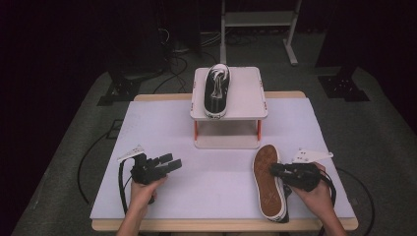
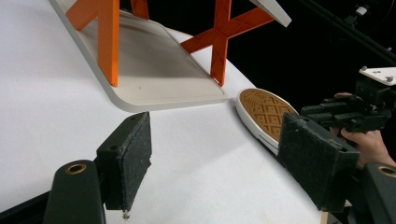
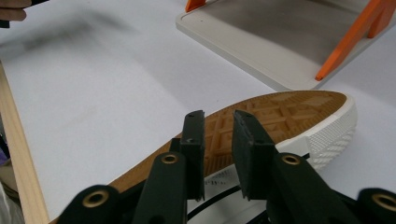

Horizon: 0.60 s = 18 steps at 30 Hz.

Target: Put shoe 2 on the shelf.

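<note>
Sneaker work on a white-covered table (image 1: pixel 147 123): the largest piece is a pale two-tier stand (image 1: pixel 246 93) with orange legs at the table's far middle. One black sneaker (image 1: pixel 217 90) with white laces sits upright on the stand's top shelf, along its left side.

A second sneaker (image 1: pixel 268 177) lies tipped on its side at the near right of the table — tan sole facing left, toe pointing toward the stand, well short of it.

At that shoe, the right gripper (image 1: pixel 275 170) reaches in from the right. In the right gripper view its jaws stand a narrow gap apart just in front of the sole (image 3: pixel 280 112); I cannot tell whether they touch it.

On the near left, the left gripper (image 1: pixel 169 163) hovers over bare table, jaws spread wide with nothing between them — its pads (image 2: pixel 135 154) are clear.
</note>
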Each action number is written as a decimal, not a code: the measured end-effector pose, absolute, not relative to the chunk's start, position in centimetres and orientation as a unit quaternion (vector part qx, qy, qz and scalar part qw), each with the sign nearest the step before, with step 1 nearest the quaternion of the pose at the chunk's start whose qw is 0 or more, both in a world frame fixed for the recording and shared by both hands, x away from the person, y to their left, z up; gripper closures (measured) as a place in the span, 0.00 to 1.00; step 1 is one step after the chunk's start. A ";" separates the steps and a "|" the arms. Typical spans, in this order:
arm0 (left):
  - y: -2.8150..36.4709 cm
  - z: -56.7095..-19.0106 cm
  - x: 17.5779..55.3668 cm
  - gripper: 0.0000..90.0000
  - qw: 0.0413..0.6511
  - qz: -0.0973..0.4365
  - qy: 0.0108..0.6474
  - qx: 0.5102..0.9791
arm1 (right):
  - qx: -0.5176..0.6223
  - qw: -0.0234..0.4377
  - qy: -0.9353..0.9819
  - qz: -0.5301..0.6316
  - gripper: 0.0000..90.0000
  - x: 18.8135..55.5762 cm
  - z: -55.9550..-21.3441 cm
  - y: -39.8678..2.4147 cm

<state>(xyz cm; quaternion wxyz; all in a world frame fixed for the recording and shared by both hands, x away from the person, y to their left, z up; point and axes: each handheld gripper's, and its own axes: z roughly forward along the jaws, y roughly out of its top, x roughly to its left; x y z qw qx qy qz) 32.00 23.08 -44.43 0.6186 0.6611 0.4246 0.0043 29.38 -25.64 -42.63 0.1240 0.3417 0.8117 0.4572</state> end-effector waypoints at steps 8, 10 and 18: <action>23.5 -44.6 31.9 0.28 0.618 0.005 0.428 0.660 | 0.350 0.118 0.807 0.461 0.90 29.6 -42.9 -26.7; 23.5 -44.6 31.9 0.28 0.618 0.006 0.427 0.659 | 0.351 0.116 0.806 0.462 0.90 29.6 -42.9 -27.0; 23.6 -44.7 31.8 0.27 0.616 0.006 0.430 0.660 | 0.363 0.108 0.799 0.468 0.94 29.6 -43.3 -28.4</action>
